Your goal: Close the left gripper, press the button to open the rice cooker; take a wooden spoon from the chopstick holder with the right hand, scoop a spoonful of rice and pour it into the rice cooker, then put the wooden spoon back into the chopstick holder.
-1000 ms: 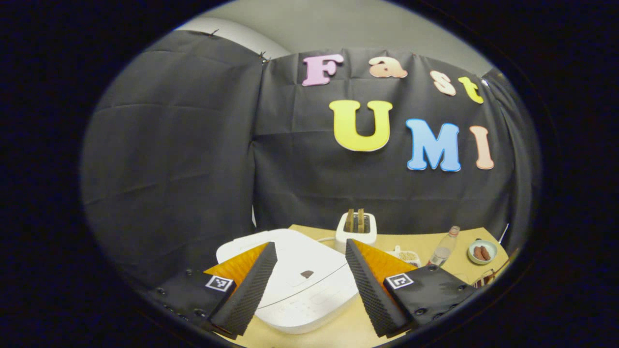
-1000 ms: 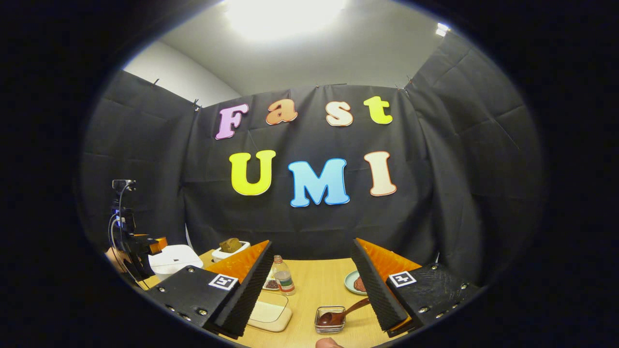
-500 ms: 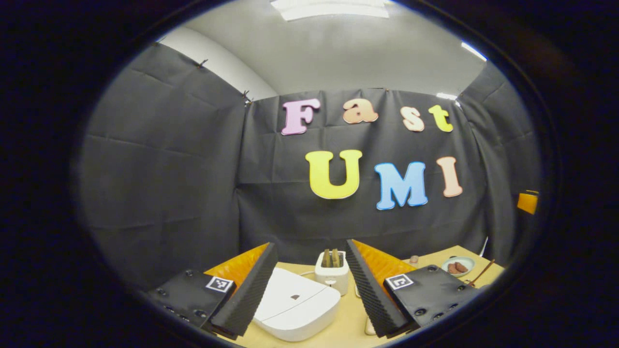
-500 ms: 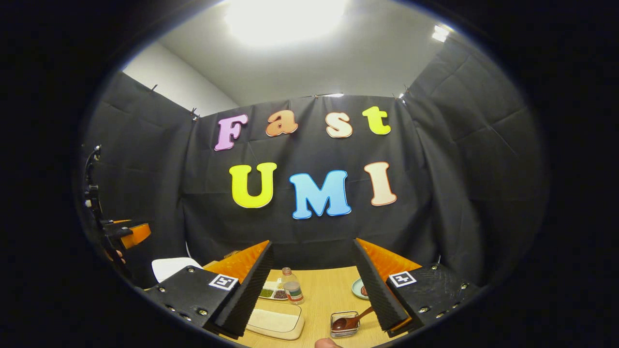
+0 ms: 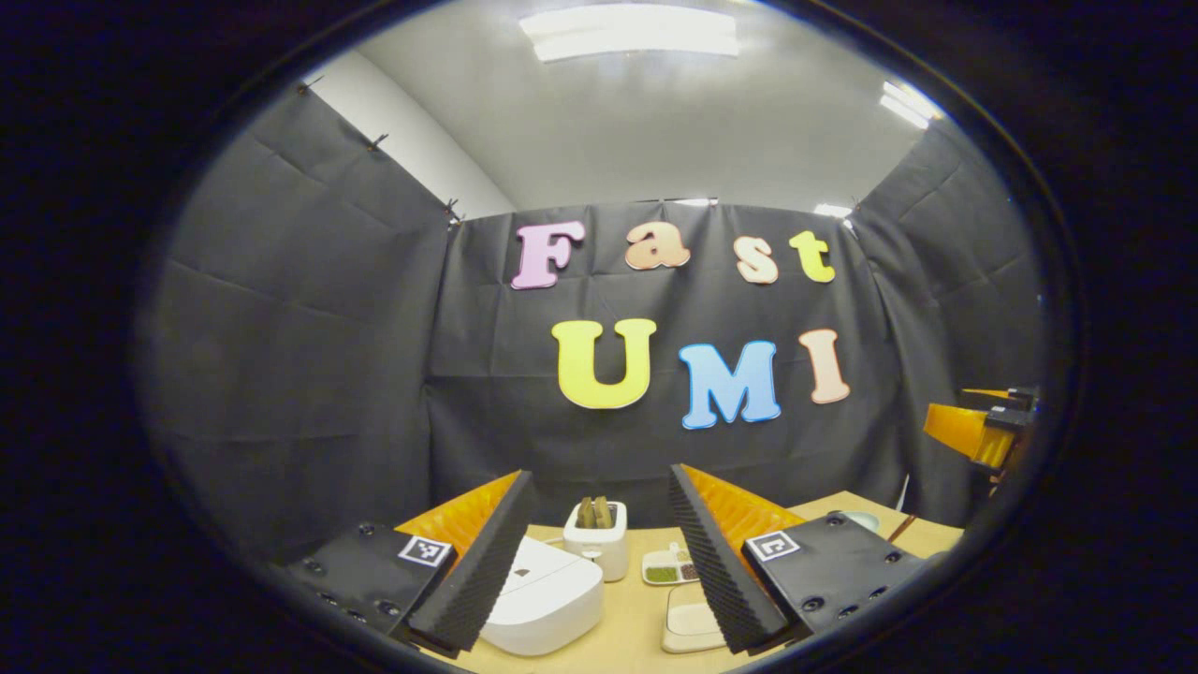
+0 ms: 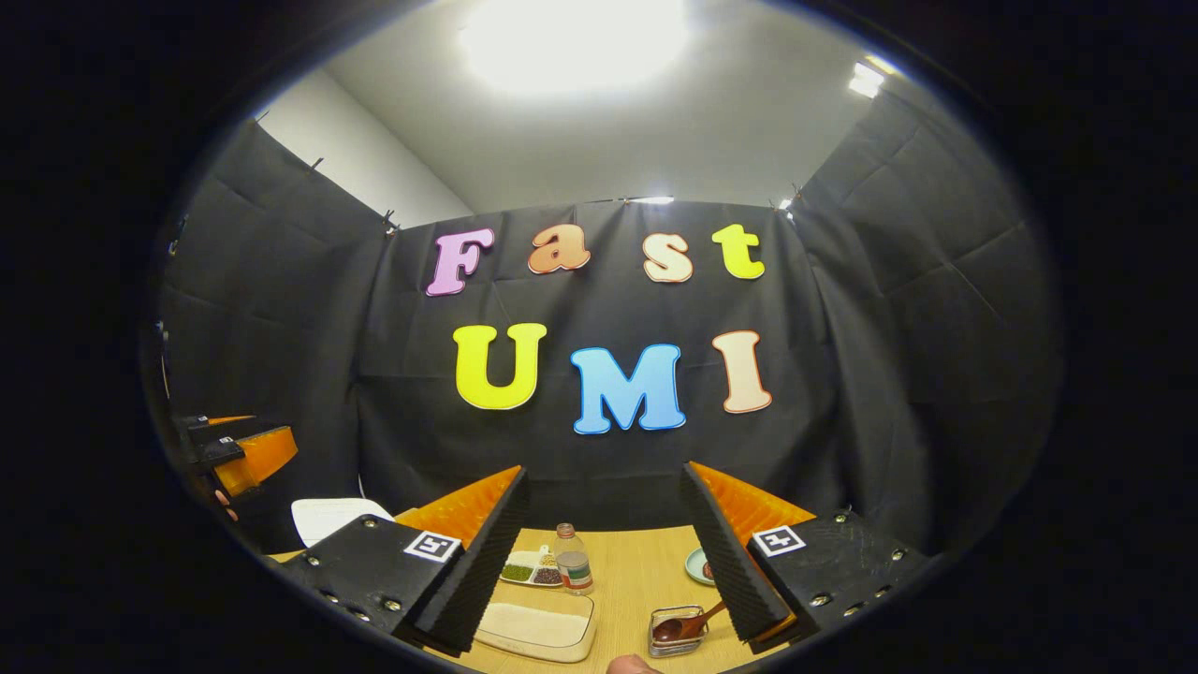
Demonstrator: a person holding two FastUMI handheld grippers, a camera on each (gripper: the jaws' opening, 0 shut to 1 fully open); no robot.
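Note:
My left gripper (image 5: 599,473) is open and holds nothing, well above and back from the table. Low between its fingers sits the white rice cooker (image 5: 543,599) with its lid down. The cooker's corner (image 6: 328,518) shows at the left in the right gripper view, with the left gripper (image 6: 239,449) hanging in the air above it. My right gripper (image 6: 605,470) is open and holds nothing. Below it a small clear holder (image 6: 672,638) keeps a wooden spoon (image 6: 694,622), handle leaning right. A shallow tray of rice (image 6: 538,627) lies left of the holder.
A toaster (image 5: 599,548) stands behind the cooker, a divided dish of beans (image 5: 669,566) and the rice tray (image 5: 693,622) to its right. A small bottle (image 6: 573,560), the divided dish (image 6: 529,569) and a plate (image 6: 697,564) stand farther back. The right gripper (image 5: 983,431) hangs at the right edge.
Both grippers have lifted and drawn back from the table. The rice cooker has shrunk and slid low in the left gripper view. Both stay open.

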